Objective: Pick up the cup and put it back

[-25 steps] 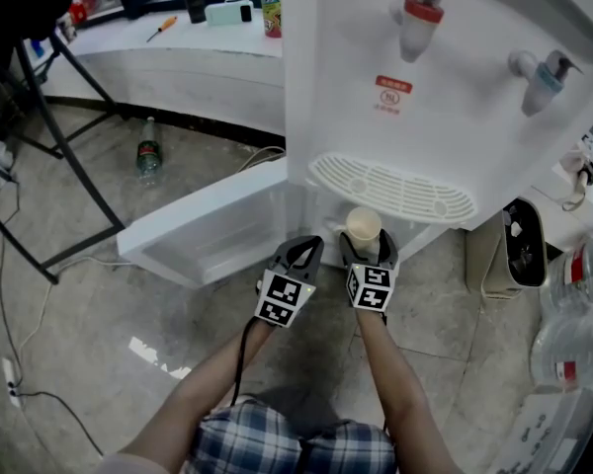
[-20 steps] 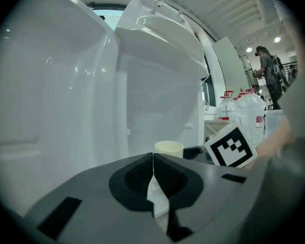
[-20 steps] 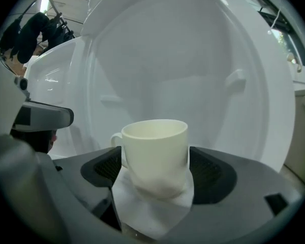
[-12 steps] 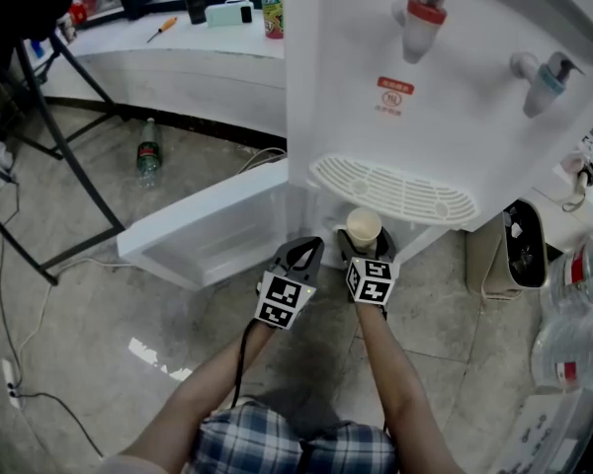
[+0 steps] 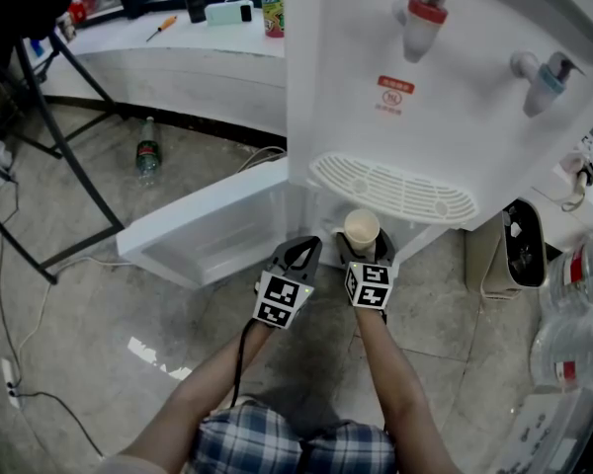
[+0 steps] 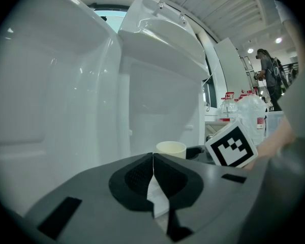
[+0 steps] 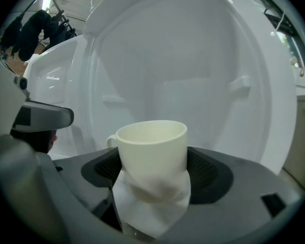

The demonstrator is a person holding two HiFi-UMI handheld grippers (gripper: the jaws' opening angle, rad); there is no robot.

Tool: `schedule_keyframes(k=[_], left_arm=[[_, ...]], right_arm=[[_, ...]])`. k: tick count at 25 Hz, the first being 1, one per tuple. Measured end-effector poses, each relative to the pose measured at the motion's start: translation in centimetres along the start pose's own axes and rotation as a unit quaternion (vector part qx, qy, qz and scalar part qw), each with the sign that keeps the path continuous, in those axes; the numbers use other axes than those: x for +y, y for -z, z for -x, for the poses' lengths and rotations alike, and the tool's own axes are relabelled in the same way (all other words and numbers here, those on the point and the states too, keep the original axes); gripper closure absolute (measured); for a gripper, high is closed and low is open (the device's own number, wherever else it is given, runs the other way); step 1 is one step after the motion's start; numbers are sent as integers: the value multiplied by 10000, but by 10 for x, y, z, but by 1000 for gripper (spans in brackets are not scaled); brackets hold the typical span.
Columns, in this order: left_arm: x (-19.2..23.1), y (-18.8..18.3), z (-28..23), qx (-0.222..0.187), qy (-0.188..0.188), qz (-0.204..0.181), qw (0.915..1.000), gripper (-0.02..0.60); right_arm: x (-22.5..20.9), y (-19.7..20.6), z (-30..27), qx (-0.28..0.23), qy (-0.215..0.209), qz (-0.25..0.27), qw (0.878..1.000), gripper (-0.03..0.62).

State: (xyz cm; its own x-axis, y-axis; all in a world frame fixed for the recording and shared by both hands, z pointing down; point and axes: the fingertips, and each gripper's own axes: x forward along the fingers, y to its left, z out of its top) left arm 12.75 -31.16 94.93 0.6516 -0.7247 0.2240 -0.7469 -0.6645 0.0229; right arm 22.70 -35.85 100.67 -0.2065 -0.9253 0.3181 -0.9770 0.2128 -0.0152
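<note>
- Right gripper [image 5: 365,249]: jaws are set wide and closed on the cup [image 7: 151,151], with a pad pressed against each side of its wall.
- Cup: it is held upright, mouth up, and appears empty. Its handle [image 7: 111,140] is seen at the rear left, just above the left-hand pad.
- Position: the cup is placed directly below the drip tray [image 5: 390,188] of the dispenser [image 5: 455,87], at the mouth of the lower compartment [image 7: 193,60], whose door [image 5: 208,230] is swung open to the left.
- The cup's base is hidden by the jaws; whether it rests on a surface cannot be told.
- Left gripper [image 5: 298,255]: jaws are brought together with nothing between them. It is held idle just beside the right gripper.
- Step in hand, as judged: the pick-up is accomplished and the cup is in the grip; the return is not yet done.
- Next move, as judged: the cup is to be kept level and brought down onto its resting place. The jaws are to be opened only once the base is supported, then drawn straight back so that the handle is not caught.
</note>
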Motion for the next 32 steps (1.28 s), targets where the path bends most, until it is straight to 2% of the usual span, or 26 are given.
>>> schedule_keyframes(k=[12, 21, 32], left_arm=[[2, -2, 6, -43, -74, 25, 10000, 555], [-3, -6, 16, -91, -89, 14, 9999, 555], [-4, -43, 29, -496, -144, 69, 9986, 555]], right_arm=[[9, -22, 46, -330, -229, 107, 9991, 184], [11, -34, 108, -498, -263, 13, 9984, 183], [-11, -65, 182, -700, -96, 1, 9975, 183]])
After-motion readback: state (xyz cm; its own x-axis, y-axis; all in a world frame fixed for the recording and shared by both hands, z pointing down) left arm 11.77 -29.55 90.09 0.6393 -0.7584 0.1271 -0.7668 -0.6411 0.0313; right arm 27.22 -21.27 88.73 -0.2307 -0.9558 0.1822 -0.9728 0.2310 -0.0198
